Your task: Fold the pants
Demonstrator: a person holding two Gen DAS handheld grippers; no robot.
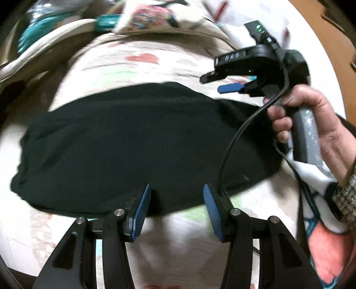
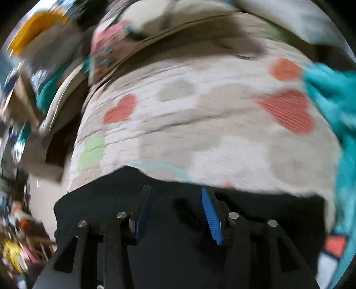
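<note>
Pants (image 1: 138, 142) lie flat across the quilt (image 1: 124, 62), lengthwise left to right; left gripper (image 1: 175, 209) sits at their near edge, jaws apart, right gripper (image 1: 220, 81) above their far right corner (held clear of the cloth). Behind the quilt, a pillow (image 1: 151, 15); cable (image 1: 235, 142) trails over the pants' right end.

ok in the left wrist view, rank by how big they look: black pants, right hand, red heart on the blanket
1. black pants, largest by far
2. right hand, though it sits nearer the camera, so its look is inflated
3. red heart, smallest, and farther away
</note>
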